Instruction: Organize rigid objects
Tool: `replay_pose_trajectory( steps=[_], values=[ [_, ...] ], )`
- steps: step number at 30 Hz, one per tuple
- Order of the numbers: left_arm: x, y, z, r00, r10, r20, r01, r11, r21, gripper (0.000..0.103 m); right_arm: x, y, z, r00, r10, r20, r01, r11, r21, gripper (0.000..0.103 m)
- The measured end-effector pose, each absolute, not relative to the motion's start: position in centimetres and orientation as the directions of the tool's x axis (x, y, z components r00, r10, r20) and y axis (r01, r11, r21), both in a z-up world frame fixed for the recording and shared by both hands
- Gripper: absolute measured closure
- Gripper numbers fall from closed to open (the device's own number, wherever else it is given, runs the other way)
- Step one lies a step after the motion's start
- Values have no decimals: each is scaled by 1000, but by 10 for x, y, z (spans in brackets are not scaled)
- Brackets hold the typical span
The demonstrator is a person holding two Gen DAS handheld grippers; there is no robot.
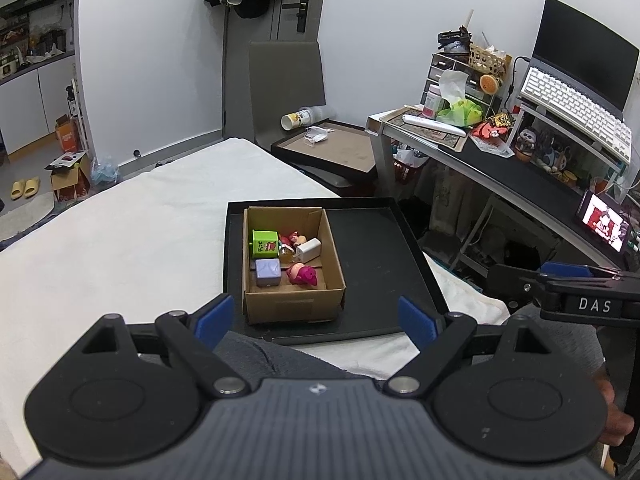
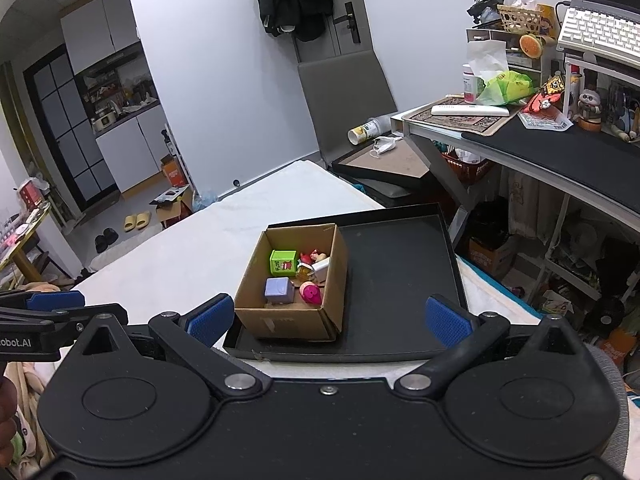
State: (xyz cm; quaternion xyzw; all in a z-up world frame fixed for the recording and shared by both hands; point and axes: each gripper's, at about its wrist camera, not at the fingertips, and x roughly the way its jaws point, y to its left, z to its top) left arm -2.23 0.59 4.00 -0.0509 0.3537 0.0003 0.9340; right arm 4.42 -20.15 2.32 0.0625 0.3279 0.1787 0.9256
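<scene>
A cardboard box (image 1: 294, 307) (image 2: 288, 320) stands on the left part of a black tray (image 1: 380, 248) (image 2: 400, 264) on a white bed. Inside lie a green cube (image 1: 265, 243) (image 2: 283, 262), a lilac cube (image 1: 267, 273) (image 2: 278, 290), a pink pig toy (image 1: 303, 274) (image 2: 311, 293), a white charger (image 1: 309, 250) (image 2: 321, 267) and a small red figure (image 1: 291, 237) (image 2: 310, 257). My left gripper (image 1: 316, 322) is open and empty, held back in front of the box. My right gripper (image 2: 330, 320) is open and empty, also short of the box.
White bedding (image 1: 140, 220) (image 2: 224, 232) spreads left of the tray. A cluttered desk (image 1: 500, 160) (image 2: 560, 148) with a keyboard stands on the right. A grey chair (image 1: 286, 80) (image 2: 344, 96) and a second tray (image 1: 332, 148) lie beyond the bed.
</scene>
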Motion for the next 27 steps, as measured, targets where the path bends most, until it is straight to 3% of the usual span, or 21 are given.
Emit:
replay_pose_trajectory(
  steps=[27],
  values=[
    [-25,8,38,756,-27,-654,-38,996,-84,15,42,-198,23,719,365,-591,-300,931,210,0]
  ],
)
